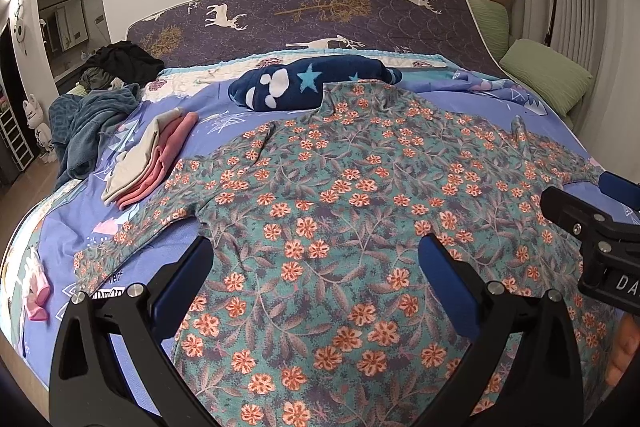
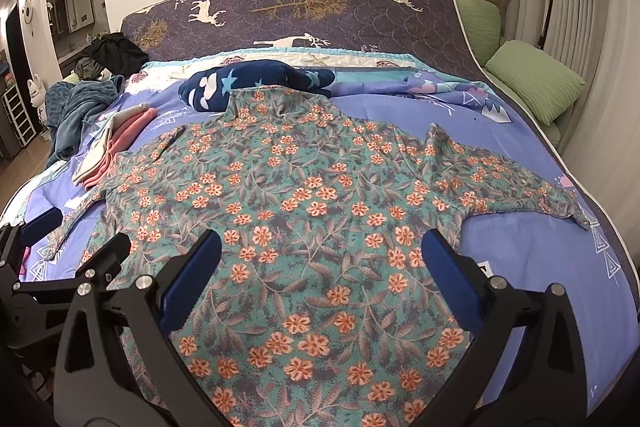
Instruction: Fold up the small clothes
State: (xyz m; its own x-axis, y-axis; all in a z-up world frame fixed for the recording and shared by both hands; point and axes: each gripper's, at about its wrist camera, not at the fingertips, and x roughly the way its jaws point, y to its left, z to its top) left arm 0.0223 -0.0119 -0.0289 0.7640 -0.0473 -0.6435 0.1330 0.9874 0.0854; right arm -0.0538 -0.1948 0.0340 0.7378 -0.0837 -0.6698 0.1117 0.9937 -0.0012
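Bed's left edge: a rumpled teal blanket (image 1: 86,125) hangs over the side, with a dark heap of clothes (image 1: 120,61) behind it toward the far left corner.
Folded stack: pink and cream folded clothes (image 1: 154,157) lie just beside the shirt's left sleeve, near enough to be dragged if that sleeve is swept inward carelessly.
Left gripper (image 1: 316,267): jaws spread wide, holding nothing, hovering over the lower left part of the shirt near the bed's near edge.
Floral shirt (image 2: 304,211): a long-sleeved teal top with orange flowers, spread flat in the middle of the bed (image 2: 540,267), collar toward the headboard, both sleeves out sideways, hem toward the near edge. No fold has been made yet, by the look of it.
Navy star blanket (image 2: 256,83): bunched at the far side, touching or slightly under the collar; the collar may catch on it when the body is folded upward.
Right gripper (image 2: 322,253): likewise wide open and empty, above the lower right of the shirt.
Right sleeve (image 2: 520,187): its cuff reaches close to the bed's right edge; a loose pinch could let it slip over the side.
Main risk: pinching the purple bedcover along with the thin fabric, which would wrinkle the fold.
Green pillows (image 2: 536,87): beyond the right edge, well apart.
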